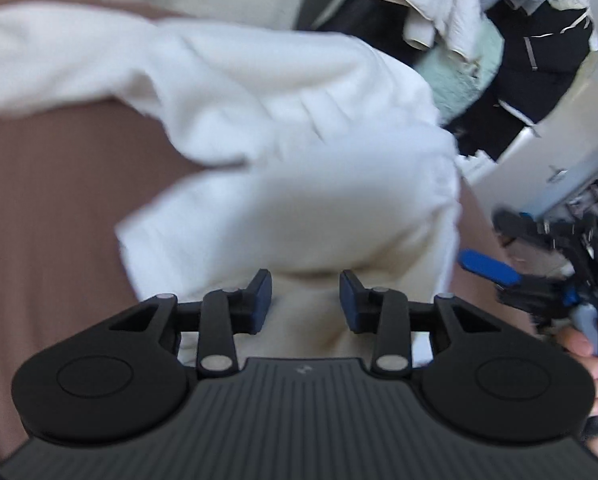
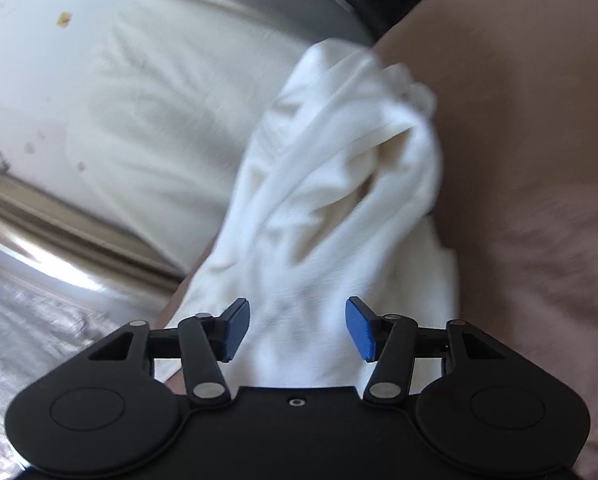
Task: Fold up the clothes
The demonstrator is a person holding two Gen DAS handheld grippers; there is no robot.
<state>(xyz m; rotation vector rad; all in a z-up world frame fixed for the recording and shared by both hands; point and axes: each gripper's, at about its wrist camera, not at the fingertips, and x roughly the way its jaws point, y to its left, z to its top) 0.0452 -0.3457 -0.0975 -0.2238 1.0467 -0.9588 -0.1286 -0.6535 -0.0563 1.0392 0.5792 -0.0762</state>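
Note:
A white garment point(image 1: 283, 152) lies rumpled on a brown bed cover point(image 1: 59, 208), one sleeve stretching to the far left. My left gripper point(image 1: 305, 300) is open just above the garment's near edge, with cloth showing between its blue pads and nothing pinched. In the right wrist view the same white garment point(image 2: 331, 200) runs in folds away from my right gripper point(image 2: 299, 328), which is open over its near end. The right gripper point(image 1: 495, 268) also shows at the right edge of the left wrist view, held by a hand point(image 1: 595, 360). Both views are motion-blurred.
A heap of other clothes point(image 1: 499, 32), white, mint, grey and black, sits at the back right. A white pillow point(image 2: 171, 100) and a pale wall point(image 2: 19, 40) lie beyond the garment. The brown bed cover point(image 2: 531, 200) spreads to the right; a silvery mat point(image 2: 39, 320) lies at lower left.

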